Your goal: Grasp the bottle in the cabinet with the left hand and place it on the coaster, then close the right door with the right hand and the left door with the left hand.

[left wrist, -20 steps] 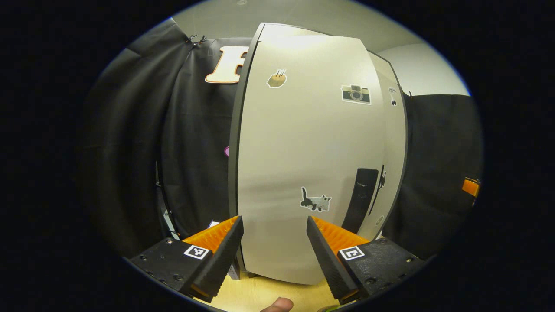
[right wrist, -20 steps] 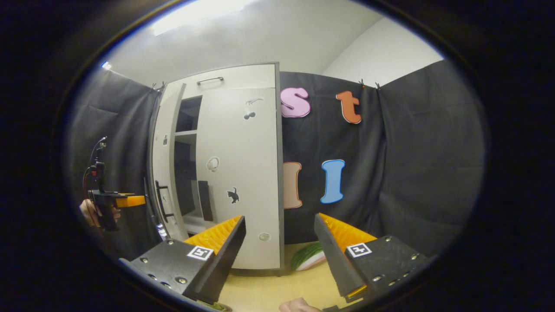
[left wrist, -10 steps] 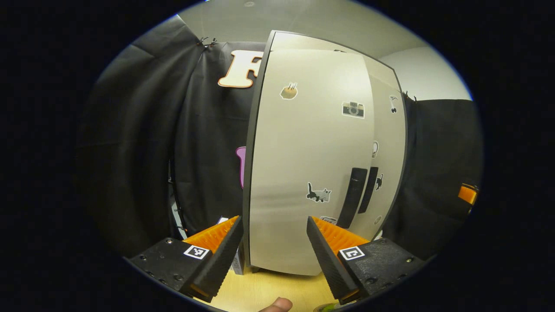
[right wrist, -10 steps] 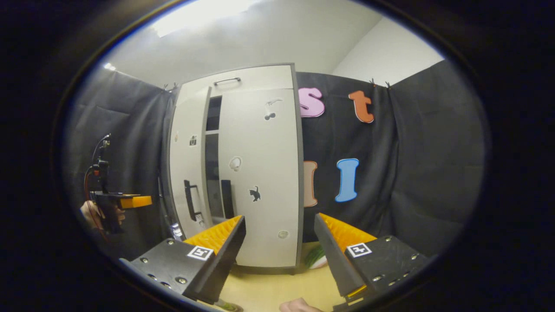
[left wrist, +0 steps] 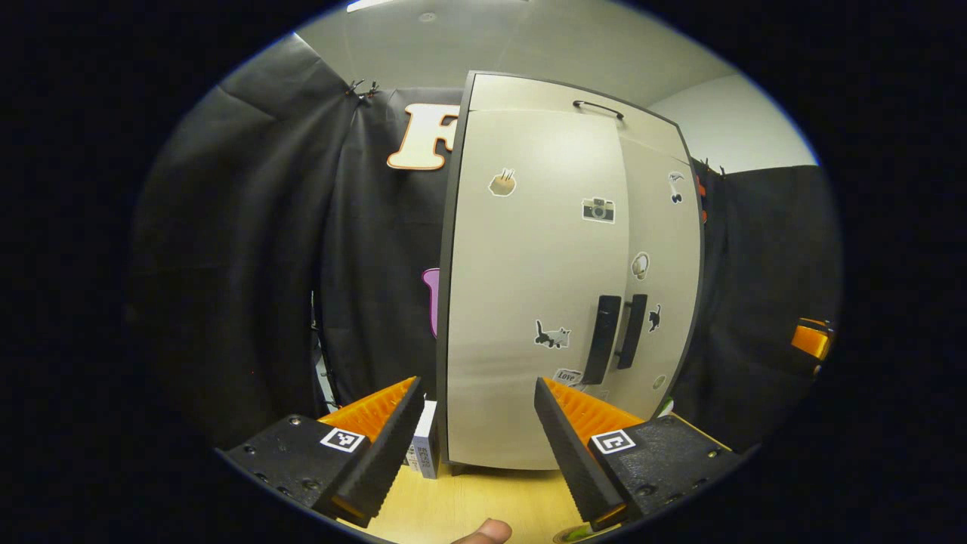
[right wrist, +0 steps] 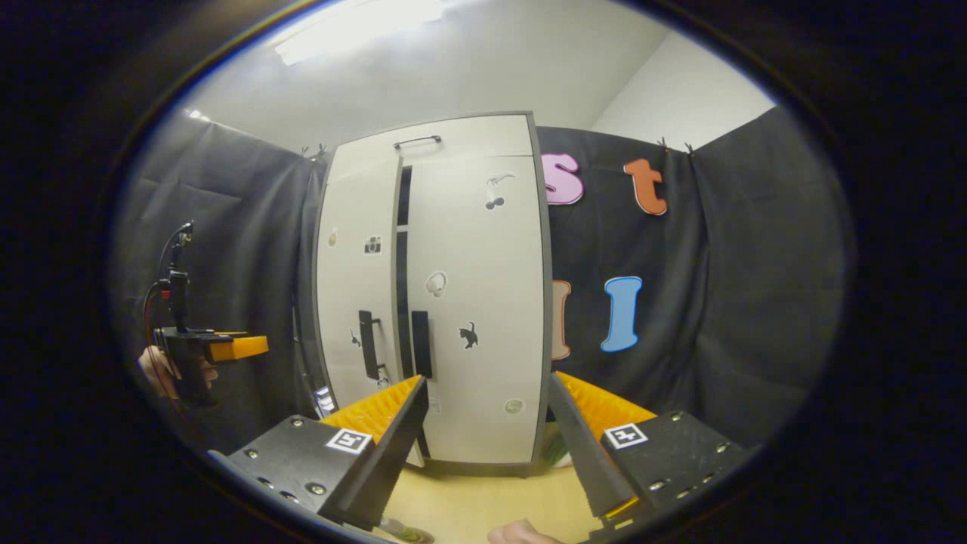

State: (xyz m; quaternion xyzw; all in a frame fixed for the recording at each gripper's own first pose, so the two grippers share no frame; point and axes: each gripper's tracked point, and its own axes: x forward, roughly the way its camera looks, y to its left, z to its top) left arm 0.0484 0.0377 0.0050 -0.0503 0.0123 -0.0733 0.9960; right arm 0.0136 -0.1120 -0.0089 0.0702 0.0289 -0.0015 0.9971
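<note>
The white cabinet (left wrist: 544, 91) stands on the wooden table. Its left door (left wrist: 529, 287) is swung almost flush, and its black handle (left wrist: 607, 338) sits beside the right door's handle (left wrist: 634, 331). In the right gripper view the right door (right wrist: 476, 302) is shut and a narrow dark gap (right wrist: 401, 264) remains beside the left door (right wrist: 359, 302). My left gripper (left wrist: 480, 423) is open, a short way in front of the left door and apart from it; it also shows held in a hand (right wrist: 219, 347). My right gripper (right wrist: 487, 431) is open before the right door.
A small white box (left wrist: 425, 449) stands at the cabinet's left foot. A greenish object (right wrist: 555, 453) peeks out at the cabinet's right foot. Something green (right wrist: 404, 533) sits at the bottom edge, too little to tell. Black cloth walls surround the wooden table (left wrist: 468, 506).
The left door has swung from well ajar to nearly shut, narrowing the dark gap. My left gripper has drawn back from the door. Both grippers stay open.
</note>
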